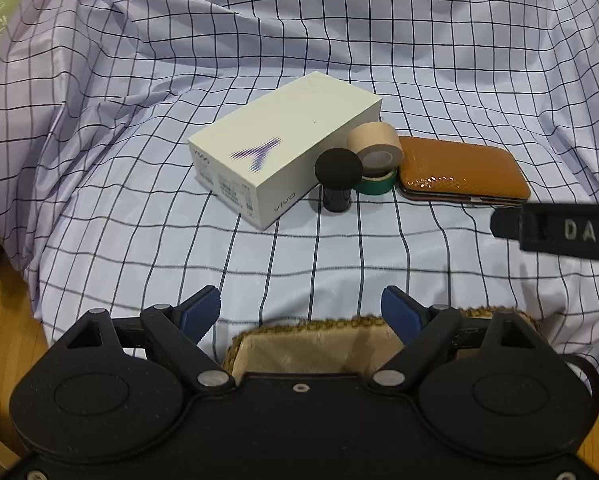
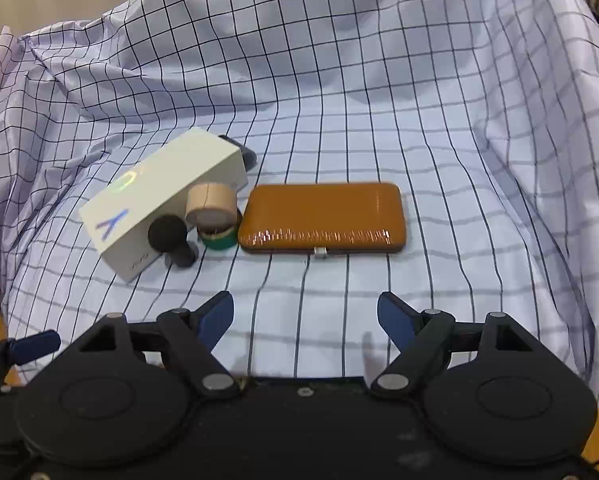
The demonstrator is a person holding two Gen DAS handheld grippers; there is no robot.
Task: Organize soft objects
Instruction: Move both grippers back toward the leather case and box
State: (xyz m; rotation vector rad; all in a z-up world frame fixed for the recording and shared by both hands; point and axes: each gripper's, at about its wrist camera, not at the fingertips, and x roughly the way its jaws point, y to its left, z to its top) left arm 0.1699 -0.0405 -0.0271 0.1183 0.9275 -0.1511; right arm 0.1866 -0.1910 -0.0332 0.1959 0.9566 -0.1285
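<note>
Left wrist view: your left hand-held gripper [image 1: 300,307] hangs with its blue pads spread apart and nothing between them, just above a tan plush item with a braided brown rim [image 1: 315,344] that lies at the near edge of the checked cloth [image 1: 139,100]. That soft piece sits right below the pads, not touched by either as far as you can see. Further out on the cloth stands a white phone box [image 1: 275,148]; touching its right side are a black mushroom-shaped knob [image 1: 337,178] and a beige tape roll [image 1: 375,146] stacked on a green tape roll [image 1: 375,185]. A brown leather case [image 1: 461,170] lies just beside the rolls. The black finger of your other tool pokes in from the right.

In the right wrist view, your right hand-held gripper [image 2: 305,318] is likewise parted and empty, over bare cloth, with the brown case ahead of it and well apart from the pads. The cloth is rumpled and rises at the back and sides.
</note>
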